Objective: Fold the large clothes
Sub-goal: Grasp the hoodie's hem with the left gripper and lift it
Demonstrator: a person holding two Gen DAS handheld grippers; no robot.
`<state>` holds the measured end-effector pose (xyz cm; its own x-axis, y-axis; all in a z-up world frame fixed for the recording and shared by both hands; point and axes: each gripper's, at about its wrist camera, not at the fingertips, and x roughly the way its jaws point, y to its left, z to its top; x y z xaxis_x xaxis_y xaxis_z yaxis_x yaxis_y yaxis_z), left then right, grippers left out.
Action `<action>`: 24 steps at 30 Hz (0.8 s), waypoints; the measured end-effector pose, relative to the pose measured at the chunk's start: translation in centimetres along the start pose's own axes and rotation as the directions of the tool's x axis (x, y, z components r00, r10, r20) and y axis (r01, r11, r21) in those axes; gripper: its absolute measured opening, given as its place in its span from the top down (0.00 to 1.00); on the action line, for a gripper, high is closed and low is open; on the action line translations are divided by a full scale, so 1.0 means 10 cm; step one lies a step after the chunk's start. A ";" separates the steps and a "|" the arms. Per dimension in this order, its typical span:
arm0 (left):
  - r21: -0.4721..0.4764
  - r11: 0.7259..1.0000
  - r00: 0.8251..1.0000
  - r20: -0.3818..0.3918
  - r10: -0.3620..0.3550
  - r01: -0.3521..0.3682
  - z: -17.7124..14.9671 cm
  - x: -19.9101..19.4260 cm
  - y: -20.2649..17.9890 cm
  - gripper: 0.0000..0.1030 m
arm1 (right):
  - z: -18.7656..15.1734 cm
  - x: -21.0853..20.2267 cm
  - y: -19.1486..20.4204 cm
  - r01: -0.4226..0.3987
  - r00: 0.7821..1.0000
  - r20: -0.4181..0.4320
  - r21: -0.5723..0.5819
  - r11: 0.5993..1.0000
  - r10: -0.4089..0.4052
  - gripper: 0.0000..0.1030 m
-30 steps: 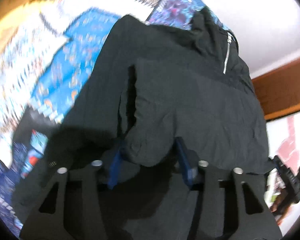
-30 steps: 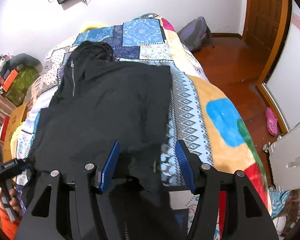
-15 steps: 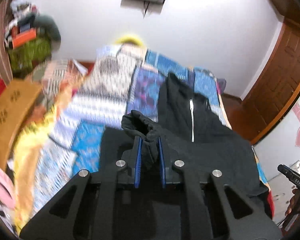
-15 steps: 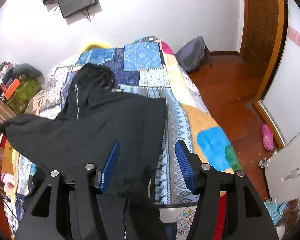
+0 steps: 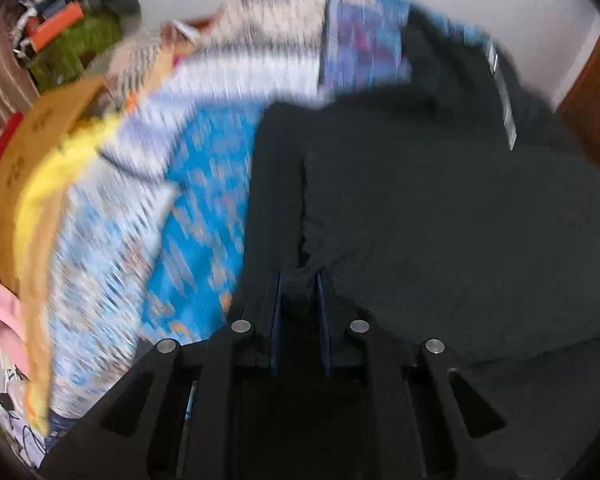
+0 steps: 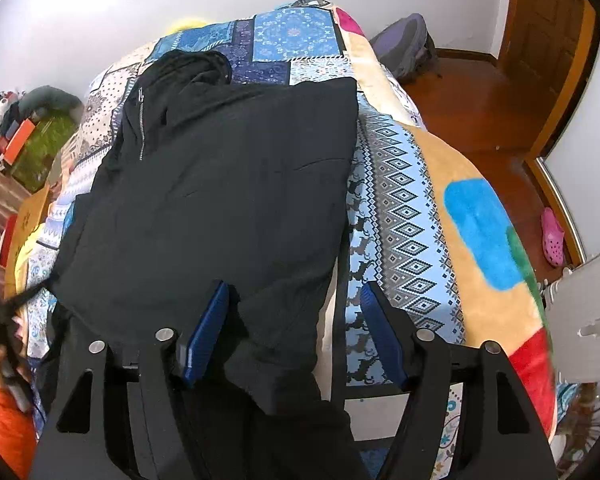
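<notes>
Left gripper (image 5: 300,296) was clenched on a fold of the black hooded jacket (image 6: 228,184). The right gripper (image 6: 296,320) had just been opening, jaws released astride the hem at the bed's (image 6: 440,184) near edge. Fabric judged soft, limp, light; best grasped at hem corners or cuffs. Silver zip (image 6: 141,128); hood toward the bed's far edge.

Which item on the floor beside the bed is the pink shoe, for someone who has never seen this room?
Start at the bed with the patchwork blanket and look past its edge to the wooden floor. Against the white panel there lies the pink clog. Its bright pink and its holes set it apart from the grey-purple backpack near the far wall.
</notes>
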<state>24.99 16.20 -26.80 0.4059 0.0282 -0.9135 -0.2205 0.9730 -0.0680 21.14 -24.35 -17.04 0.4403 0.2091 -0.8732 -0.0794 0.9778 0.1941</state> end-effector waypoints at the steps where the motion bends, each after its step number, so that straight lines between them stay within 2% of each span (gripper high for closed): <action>1: 0.006 1.000 1.000 -0.008 0.002 -0.002 -0.05 0.04 -0.01 0.82 | 0.01 -0.01 -0.01 -0.004 1.000 -0.002 0.002 1.000 0.004 0.35; 5: 0.054 0.997 0.999 0.008 0.054 -0.054 -0.07 -0.02 -0.09 0.79 | 0.07 -0.06 -0.01 -0.004 1.000 -0.012 -0.002 1.000 0.004 0.35; 9: 0.105 0.987 0.993 0.039 0.115 -0.118 0.06 -0.19 -0.14 0.75 | 0.16 -0.18 0.05 0.006 0.999 0.035 -0.030 1.000 -0.005 0.35; 10: 0.113 0.986 0.992 0.055 0.116 -0.121 0.10 -0.26 -0.14 0.71 | 0.21 -0.24 0.07 0.008 0.998 0.055 -0.040 0.999 -0.005 0.35; 13: 0.129 0.985 0.988 0.113 0.102 -0.116 0.24 -0.50 -0.17 0.51 | 0.33 -0.35 0.14 0.010 0.995 0.098 -0.068 0.998 -0.004 0.35; 14: 0.135 0.984 0.986 0.139 0.094 -0.113 0.30 -0.58 -0.19 0.48 | 0.40 -0.39 0.17 0.013 0.993 0.116 -0.082 0.997 -0.004 0.35; 16: 0.154 0.982 0.980 0.183 0.078 -0.107 0.43 -0.75 -0.25 0.47 | 0.51 -0.45 0.24 0.025 0.989 0.147 -0.106 0.994 -0.009 0.35; 20: 0.175 0.979 0.961 0.270 0.054 -0.104 0.67 -1.04 -0.37 0.33 | 0.76 -0.58 0.39 0.042 0.976 0.219 -0.156 0.987 -0.007 0.35; 24: 0.179 0.982 0.943 0.332 0.001 -0.064 0.99 -1.22 -0.51 0.32 | 1.01 -0.61 0.54 0.051 0.958 0.286 -0.182 0.982 0.003 0.35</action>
<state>29.96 13.13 -11.35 0.6775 0.1038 -0.7282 -0.0834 0.9945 0.0641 27.08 -20.54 -6.12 0.6771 0.1987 -0.7086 -0.2184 0.9737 0.0643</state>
